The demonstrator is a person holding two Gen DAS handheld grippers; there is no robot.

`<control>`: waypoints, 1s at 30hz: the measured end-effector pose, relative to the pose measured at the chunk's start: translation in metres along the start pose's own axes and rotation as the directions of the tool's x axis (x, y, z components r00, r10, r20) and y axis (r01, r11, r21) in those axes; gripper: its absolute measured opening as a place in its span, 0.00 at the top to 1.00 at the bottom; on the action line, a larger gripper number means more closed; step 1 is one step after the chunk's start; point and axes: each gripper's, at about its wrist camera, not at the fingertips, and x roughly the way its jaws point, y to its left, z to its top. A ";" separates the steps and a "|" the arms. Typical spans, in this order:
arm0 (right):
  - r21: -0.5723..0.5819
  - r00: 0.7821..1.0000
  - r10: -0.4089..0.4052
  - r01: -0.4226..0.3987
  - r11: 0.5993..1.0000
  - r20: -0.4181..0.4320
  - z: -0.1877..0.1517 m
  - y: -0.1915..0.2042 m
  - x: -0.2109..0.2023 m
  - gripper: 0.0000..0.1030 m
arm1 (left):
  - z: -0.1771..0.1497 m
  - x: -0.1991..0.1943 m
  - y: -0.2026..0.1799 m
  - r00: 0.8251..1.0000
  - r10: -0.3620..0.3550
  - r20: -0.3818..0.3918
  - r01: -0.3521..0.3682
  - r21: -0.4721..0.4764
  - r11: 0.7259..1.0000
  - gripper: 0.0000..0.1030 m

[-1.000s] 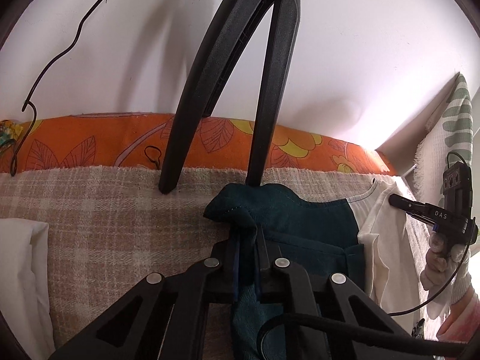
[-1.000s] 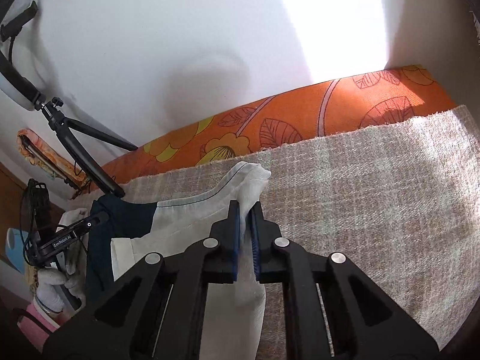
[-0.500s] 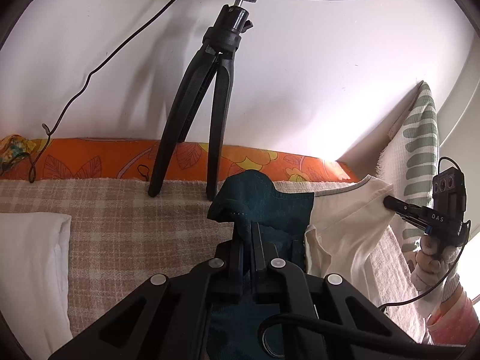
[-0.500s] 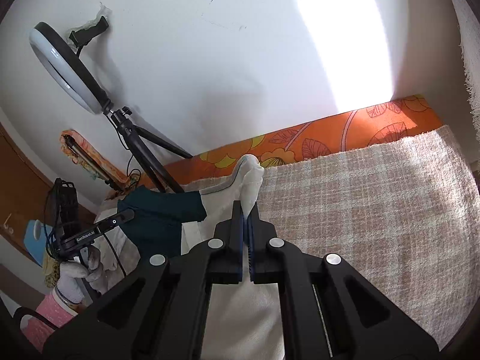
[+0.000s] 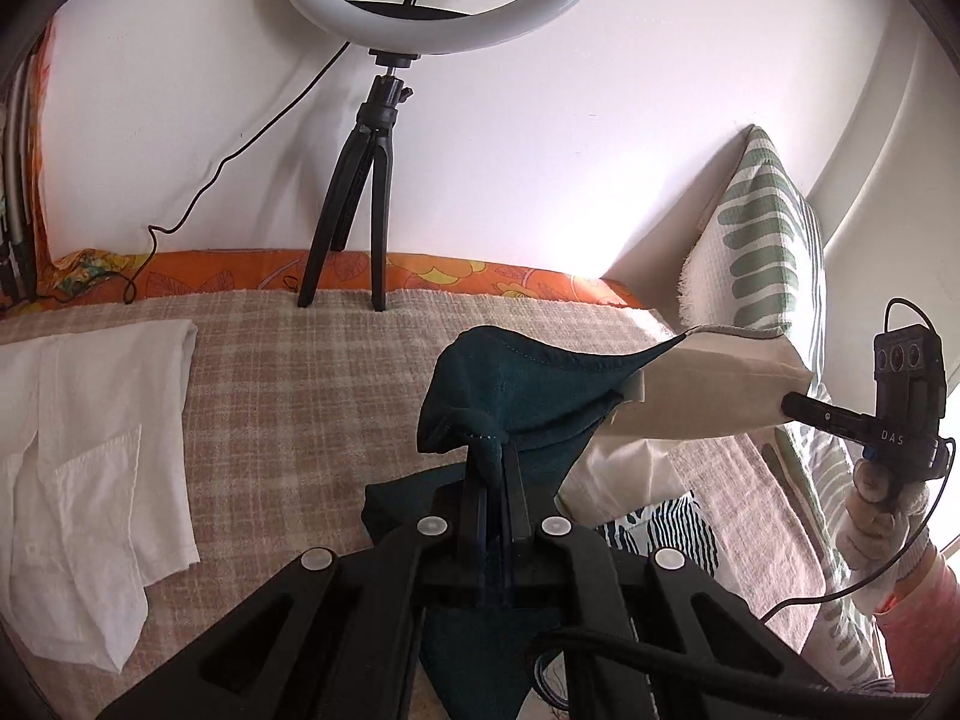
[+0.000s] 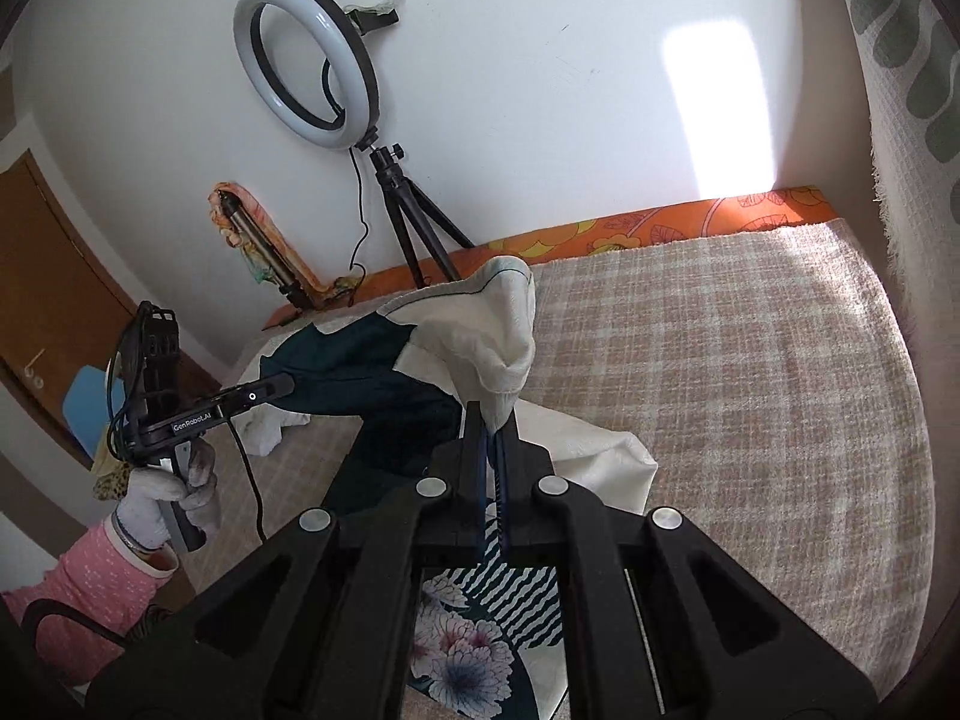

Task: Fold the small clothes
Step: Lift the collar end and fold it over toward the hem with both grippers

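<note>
A small garment, dark teal (image 5: 528,384) on one side and cream (image 5: 714,396) on the other, hangs stretched in the air between both grippers above the checked bed cover (image 5: 312,396). My left gripper (image 5: 491,468) is shut on its teal corner. My right gripper (image 6: 493,420) is shut on its cream corner (image 6: 498,330); it also shows in the left wrist view (image 5: 798,405). The left gripper shows in the right wrist view (image 6: 282,385). A striped and floral printed part (image 6: 480,618) hangs below.
A folded white shirt (image 5: 90,456) lies on the cover at the left. A ring light on a black tripod (image 5: 366,192) stands at the far edge by the wall. A green-patterned pillow (image 5: 762,240) leans at the right. An orange floral sheet (image 6: 660,228) lines the far side.
Both grippers have risen and pulled back from the far wall, lifting the garment off the bed cover. The white shirt and whole ring light have come into view.
</note>
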 end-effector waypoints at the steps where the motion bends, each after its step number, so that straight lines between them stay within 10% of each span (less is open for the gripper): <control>1: -0.007 1.000 0.000 0.000 1.000 -0.007 -0.012 0.003 -0.005 0.96 | -0.011 -0.007 -0.002 1.000 0.001 -0.003 -0.001 0.006 1.000 1.00; 13: -0.127 0.981 -0.168 0.155 0.980 -0.101 -0.129 0.009 -0.023 0.96 | -0.127 -0.025 -0.014 0.991 0.033 -0.132 -0.027 0.051 0.998 0.98; 21: -0.119 0.957 -0.259 0.244 0.962 -0.130 -0.158 -0.006 -0.057 0.95 | -0.153 -0.069 -0.022 0.991 0.020 -0.135 -0.008 0.091 0.996 0.72; 27: 0.112 0.980 -0.154 0.168 0.979 -0.128 -0.161 -0.025 -0.072 0.59 | -0.145 -0.076 0.000 0.992 -0.034 -0.124 0.025 -0.069 0.997 0.54; 30: 0.224 0.982 -0.094 0.131 0.966 -0.166 -0.165 -0.036 -0.053 0.59 | -0.146 -0.060 0.011 0.985 -0.080 -0.151 0.051 -0.187 0.981 0.51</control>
